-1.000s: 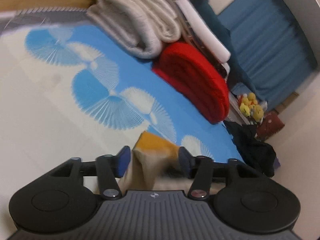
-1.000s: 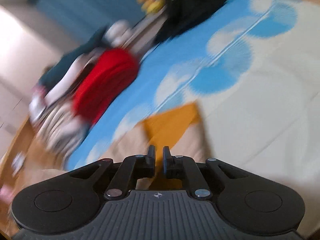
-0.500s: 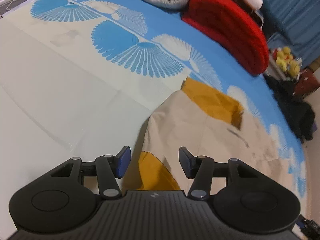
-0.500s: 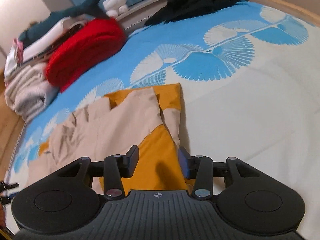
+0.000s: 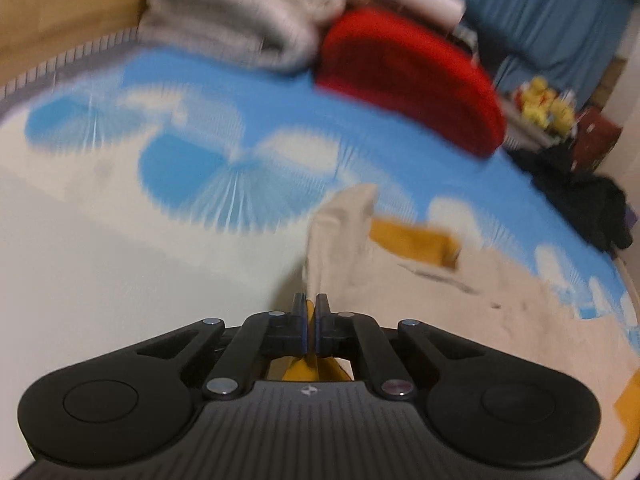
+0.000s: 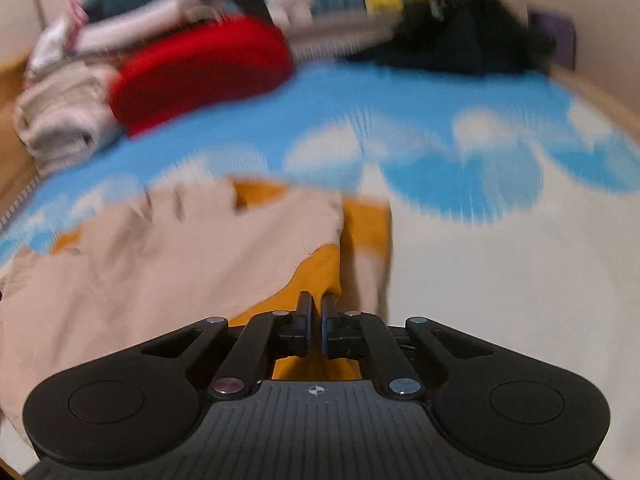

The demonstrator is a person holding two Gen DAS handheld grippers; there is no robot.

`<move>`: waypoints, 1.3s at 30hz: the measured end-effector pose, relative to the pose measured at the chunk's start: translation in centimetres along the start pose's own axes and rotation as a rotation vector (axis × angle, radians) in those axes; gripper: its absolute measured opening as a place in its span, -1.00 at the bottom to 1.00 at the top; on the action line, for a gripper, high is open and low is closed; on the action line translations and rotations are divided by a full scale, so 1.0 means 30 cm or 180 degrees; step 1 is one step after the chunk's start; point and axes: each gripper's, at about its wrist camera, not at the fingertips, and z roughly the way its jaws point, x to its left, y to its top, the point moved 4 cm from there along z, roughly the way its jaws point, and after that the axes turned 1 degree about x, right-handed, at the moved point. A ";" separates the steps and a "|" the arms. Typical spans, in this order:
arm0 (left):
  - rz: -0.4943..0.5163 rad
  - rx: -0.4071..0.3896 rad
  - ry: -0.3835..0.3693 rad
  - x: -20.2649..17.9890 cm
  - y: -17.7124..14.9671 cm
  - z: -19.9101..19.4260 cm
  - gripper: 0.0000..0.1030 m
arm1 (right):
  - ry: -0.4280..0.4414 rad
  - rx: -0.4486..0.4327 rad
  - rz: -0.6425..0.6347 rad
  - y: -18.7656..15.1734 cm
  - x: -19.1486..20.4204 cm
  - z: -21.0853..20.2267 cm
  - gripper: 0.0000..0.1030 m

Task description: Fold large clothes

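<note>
Both jaws just closed — left gripper (image 5: 310,300) and right gripper (image 6: 316,300) each clamped on an edge of the beige and mustard garment (image 6: 160,248) lying on the bed (image 6: 500,280), probably for lifting that side over into a fold.

i see soft matt beige-and-mustard cloth garment (image 6: 168,248) on a smooth blue-and-cream printed cotton bedsheet (image 6: 500,280); fuzzy red knitted fabric bundle (image 5: 408,80); my matt black ribbed plastic gripper body (image 5: 308,432) with shiny metal rivets.
</note>
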 end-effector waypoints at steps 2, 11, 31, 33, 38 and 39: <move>-0.0011 -0.0236 -0.0060 -0.023 0.032 -0.024 -0.95 | -0.0052 -0.0269 0.0018 0.036 0.004 -0.047 -0.94; 0.0091 -0.0704 0.0099 -0.140 0.122 0.081 -0.95 | -0.0464 -0.1000 0.0103 0.155 0.022 -0.019 -0.94; 0.0133 0.0095 -0.0255 -0.054 0.046 0.233 -0.85 | -0.1268 -0.0652 0.0261 0.129 -0.026 0.238 -0.96; 0.0134 0.0335 -0.0110 -0.043 0.023 0.240 -0.35 | -0.1225 -0.0343 0.0484 0.099 -0.071 0.275 -0.93; 0.0012 0.1112 -0.0405 0.026 -0.058 0.229 0.06 | -0.0965 0.0096 0.1053 0.030 -0.193 0.259 -0.27; 0.0063 0.1224 -0.0400 0.038 -0.080 0.221 0.06 | -0.0832 0.0179 0.1067 0.020 -0.201 0.248 -0.24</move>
